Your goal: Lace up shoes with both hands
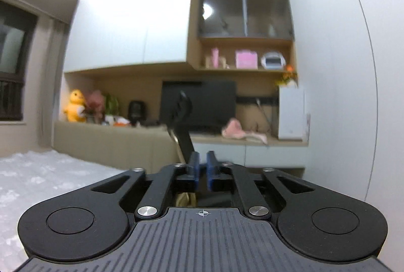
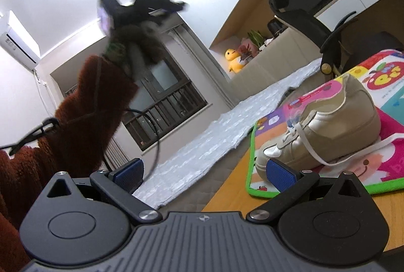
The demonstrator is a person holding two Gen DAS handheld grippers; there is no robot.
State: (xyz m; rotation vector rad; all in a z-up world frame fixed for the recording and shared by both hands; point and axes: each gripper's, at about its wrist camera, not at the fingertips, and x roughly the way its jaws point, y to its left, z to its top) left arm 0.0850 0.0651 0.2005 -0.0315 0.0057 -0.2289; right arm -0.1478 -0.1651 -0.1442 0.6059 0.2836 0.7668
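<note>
The left gripper (image 1: 203, 164) points level across the room, its blue pads (image 1: 194, 166) drawn close with only a slim gap between them and nothing caught in that gap; beyond them stand an office chair (image 1: 181, 120), a dark monitor (image 1: 199, 102) and a shelf with a pink box (image 1: 246, 59). From the right wrist camera, that same left gripper (image 2: 144, 5) appears blurred and high in the upper left, carried by a hand in a rust-brown fleece sleeve (image 2: 91, 105), well apart from the shoe. The right gripper (image 2: 204, 174) has its blue pads (image 2: 281, 174) spread wide, empty. The beige shoe (image 2: 325, 130) lies on a colourful play mat (image 2: 353, 176) on a wooden table (image 2: 227, 196), tilted in this rolled view, its toe just beyond the right-hand pad and outside the span of the jaws. A white lace (image 2: 313, 145) trails loose from the eyelets across the shoe's side and onto the mat; neither gripper touches it. A yellow plush duck (image 2: 234, 58) sits on the far ledge, beside potted plants.
</note>
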